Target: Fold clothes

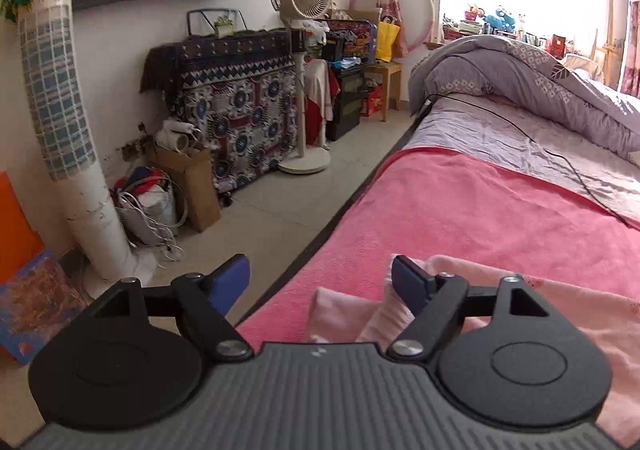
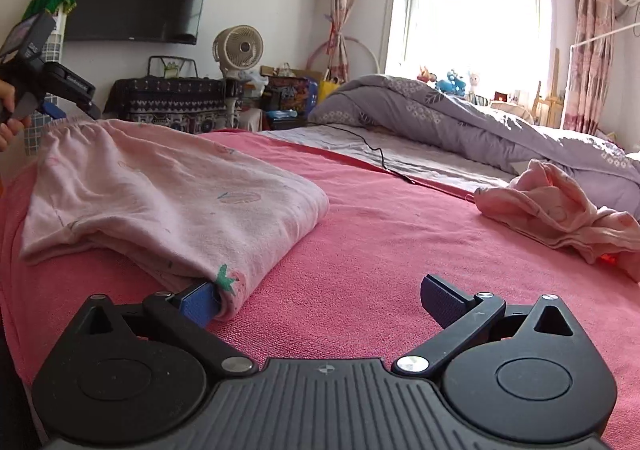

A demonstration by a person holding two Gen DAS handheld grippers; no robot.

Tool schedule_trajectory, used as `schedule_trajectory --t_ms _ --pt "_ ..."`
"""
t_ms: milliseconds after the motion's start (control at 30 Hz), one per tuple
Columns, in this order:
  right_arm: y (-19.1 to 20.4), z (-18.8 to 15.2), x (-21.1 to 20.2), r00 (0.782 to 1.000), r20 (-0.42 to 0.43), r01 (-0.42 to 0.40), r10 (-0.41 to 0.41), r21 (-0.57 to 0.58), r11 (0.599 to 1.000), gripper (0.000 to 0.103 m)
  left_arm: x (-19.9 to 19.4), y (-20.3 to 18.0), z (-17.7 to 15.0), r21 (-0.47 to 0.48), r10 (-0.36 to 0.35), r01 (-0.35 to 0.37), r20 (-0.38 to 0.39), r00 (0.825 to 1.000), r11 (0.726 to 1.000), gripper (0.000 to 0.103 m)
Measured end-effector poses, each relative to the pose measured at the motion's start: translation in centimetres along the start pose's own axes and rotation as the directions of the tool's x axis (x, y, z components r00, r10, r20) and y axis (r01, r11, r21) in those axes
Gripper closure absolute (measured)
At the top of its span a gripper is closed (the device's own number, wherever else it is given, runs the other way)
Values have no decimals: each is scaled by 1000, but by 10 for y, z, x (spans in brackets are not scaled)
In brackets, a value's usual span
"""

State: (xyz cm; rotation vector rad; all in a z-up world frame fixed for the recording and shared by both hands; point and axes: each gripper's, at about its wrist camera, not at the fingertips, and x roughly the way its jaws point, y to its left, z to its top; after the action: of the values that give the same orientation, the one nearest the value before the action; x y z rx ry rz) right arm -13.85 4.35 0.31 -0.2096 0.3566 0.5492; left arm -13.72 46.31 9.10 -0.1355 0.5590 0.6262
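A folded pale pink garment (image 2: 168,193) lies on the pink blanket (image 2: 400,250) at the left of the right wrist view; it also shows in the left wrist view (image 1: 560,310). My right gripper (image 2: 320,302) is open, its left finger tucked under the garment's near corner. My left gripper (image 1: 320,282) is open at the garment's waistband edge, its right finger touching the cloth; it also shows in the right wrist view (image 2: 60,105). A second crumpled pink garment (image 2: 560,209) lies at the right.
A grey quilt (image 2: 480,121) is heaped at the far end of the bed, with a black cable (image 2: 376,153) across the sheet. The bed's left edge (image 1: 340,217) drops to the floor, with a standing fan (image 1: 304,89), covered cabinet and bags beyond.
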Motion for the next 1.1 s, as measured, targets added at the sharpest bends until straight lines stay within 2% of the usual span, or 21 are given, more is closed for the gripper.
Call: schedule_trajectory --t_ms 100,200,267,300,333,367,400,433,500,533,600,667,733,767,800,833,867,900,967,1033,1100 --pt "12 0 1 998 27 -51 51 -19 999 0 -35 -16 -14 106 -25 15 90 996 994 21" --pt "22 0 7 999 36 5 -3 -60 998 0 -52 -45 -32 213 -48 15 151 987 977 14" --pt "19 -2 8 995 46 93 -89 -82 992 0 -39 -61 -54 355 41 -98 164 986 930 13" --pt "13 -3 8 995 41 99 -96 -78 992 0 -21 -65 -67 427 130 -187 160 979 885 13" --pt "3 -4 8 997 28 76 -74 -62 995 0 -2 -62 -76 458 172 -222 148 974 861 5" --pt "-4 -4 9 999 9 48 -47 -38 998 0 2 -50 -77 414 133 -177 133 982 893 5" --pt "-7 -4 10 999 -4 32 -32 -30 999 0 0 -34 -70 320 82 -108 95 992 941 5" --pt "-5 -3 11 1000 -9 28 -29 -42 999 0 -2 -19 -59 213 43 -51 42 998 976 5" --pt "-3 -4 11 1000 -14 19 -20 -65 998 0 -13 -2 -43 78 -12 11 21 1000 997 5" --pt "-2 -5 10 1000 -7 12 -12 -75 997 0 -22 1 -38 64 -24 22 35 999 998 6" --pt "-10 -4 4 998 -12 -61 61 -58 996 0 -38 -10 -30 102 7 -17 99 995 995 9" --pt "-19 -2 -2 989 -19 -150 149 -30 988 0 -53 -27 -26 189 22 -58 187 982 980 5" --pt "-34 2 -13 965 -9 -262 263 9 965 0 -62 -44 -24 252 33 -94 239 971 963 5" --pt "-44 6 -22 944 7 -329 329 35 944 0 -65 -52 -23 262 14 -77 236 972 962 6" --pt "-52 10 -27 926 28 -379 378 56 924 0 -68 -57 -22 265 -45 -17 225 973 964 6" --pt "-58 18 -30 914 56 -406 403 71 911 0 -72 -63 -22 268 -145 86 207 968 960 6" --pt "-62 28 -33 904 88 -426 419 83 901 0 -74 -70 -23 266 -247 194 184 951 944 6" --pt "-61 38 -31 899 111 -432 423 71 899 0 -76 -78 -23 266 -338 289 161 927 920 6" --pt "-51 57 -19 899 142 -419 414 13 908 1 -73 -100 -27 277 -449 404 119 886 872 5" --pt "-36 71 1 897 130 -422 423 -39 906 1 -62 -126 -37 313 -439 392 96 893 865 5" --pt "-18 75 31 897 63 -433 437 -63 899 3 -44 -140 -52 360 -381 336 59 923 870 5"
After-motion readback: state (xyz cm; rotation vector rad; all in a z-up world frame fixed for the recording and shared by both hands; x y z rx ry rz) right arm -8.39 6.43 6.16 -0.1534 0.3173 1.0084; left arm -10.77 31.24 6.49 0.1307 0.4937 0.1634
